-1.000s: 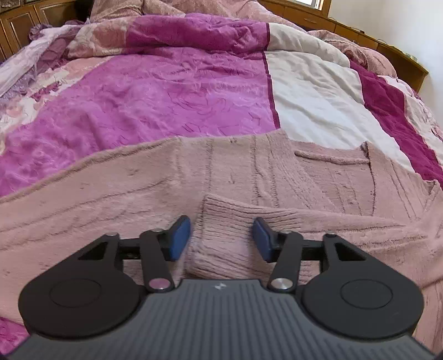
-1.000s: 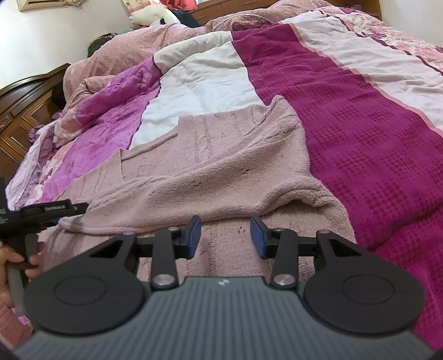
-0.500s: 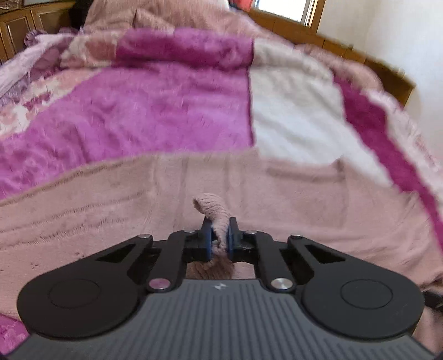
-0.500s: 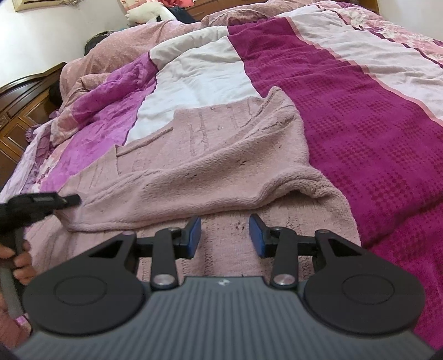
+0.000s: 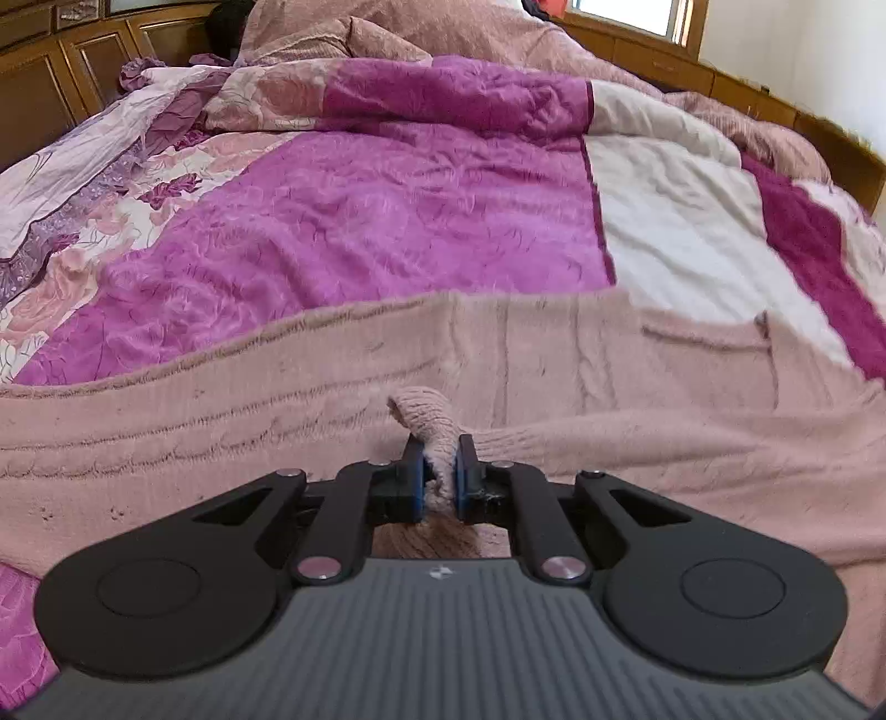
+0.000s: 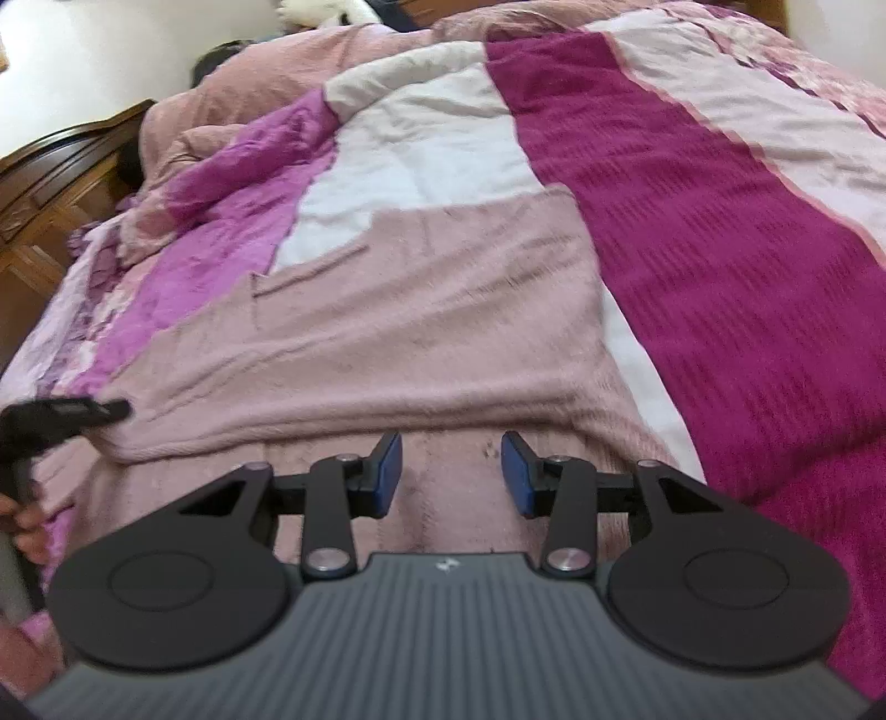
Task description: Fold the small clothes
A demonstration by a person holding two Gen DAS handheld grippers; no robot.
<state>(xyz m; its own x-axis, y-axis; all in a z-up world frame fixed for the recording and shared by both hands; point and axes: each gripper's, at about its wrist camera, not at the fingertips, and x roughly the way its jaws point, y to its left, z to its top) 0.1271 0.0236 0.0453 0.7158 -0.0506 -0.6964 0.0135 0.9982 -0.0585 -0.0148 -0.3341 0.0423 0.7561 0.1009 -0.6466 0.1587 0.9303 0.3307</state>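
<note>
A bed (image 5: 387, 232), covered by a patchwork quilt (image 6: 692, 266) in bright magenta, deep crimson, white and floral pink panels. Spread flat on the quilt, a dusty-pink knit cardigan (image 5: 221, 421), its body reaching across the near part of the bed, one sleeve (image 6: 360, 387) folded over the body. Piled at the far end, a pink blanket (image 5: 443, 33), bunched against the wooden headboard (image 5: 66, 72). On the left edge, a lilac flowered sheet (image 5: 66, 183) wrinkled beside the magenta panel. Along the right side, crimson and pale stripes running the length of the bed.
</note>
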